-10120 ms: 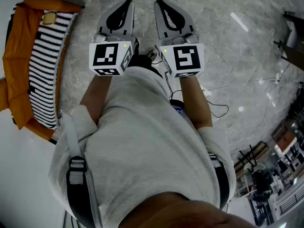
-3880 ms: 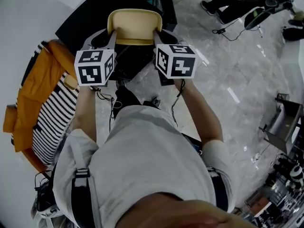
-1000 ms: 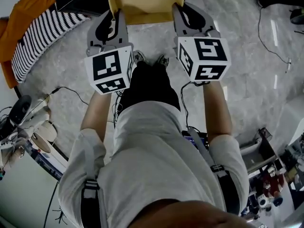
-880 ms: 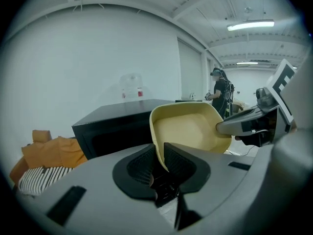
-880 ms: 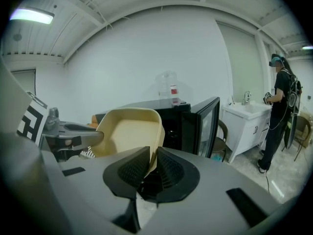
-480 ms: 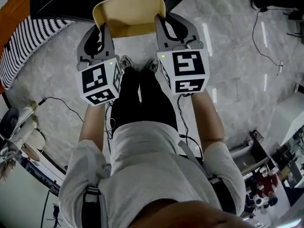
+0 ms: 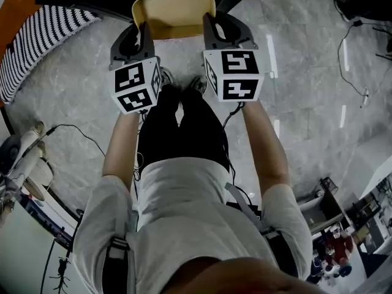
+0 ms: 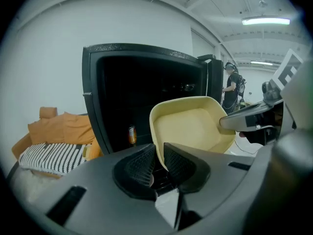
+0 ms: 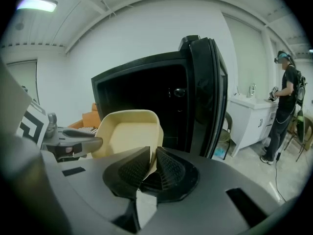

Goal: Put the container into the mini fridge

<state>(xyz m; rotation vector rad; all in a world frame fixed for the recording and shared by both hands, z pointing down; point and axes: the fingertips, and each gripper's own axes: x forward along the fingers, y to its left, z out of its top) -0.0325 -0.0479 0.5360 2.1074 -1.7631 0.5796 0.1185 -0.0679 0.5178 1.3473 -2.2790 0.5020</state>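
Pale yellow container [image 7: 173,12] up in the air, carried between both tools! Left gripper [image 8: 159,152] has its jaws pinching the container's left rim. Right gripper [image 9: 152,153] has its jaws clamped on the right rim. Straight ahead, the black mini fridge [image 8: 146,82] stands with its door [image 9: 208,92] swung wide, and the container hangs in front of the dark opening. A small can [image 8: 132,134] sits inside, label too blurred to read. Each marker cube [image 7: 136,84] carries bold black-and-white square patterns. Grey marbled floor [image 7: 306,103] lies below.
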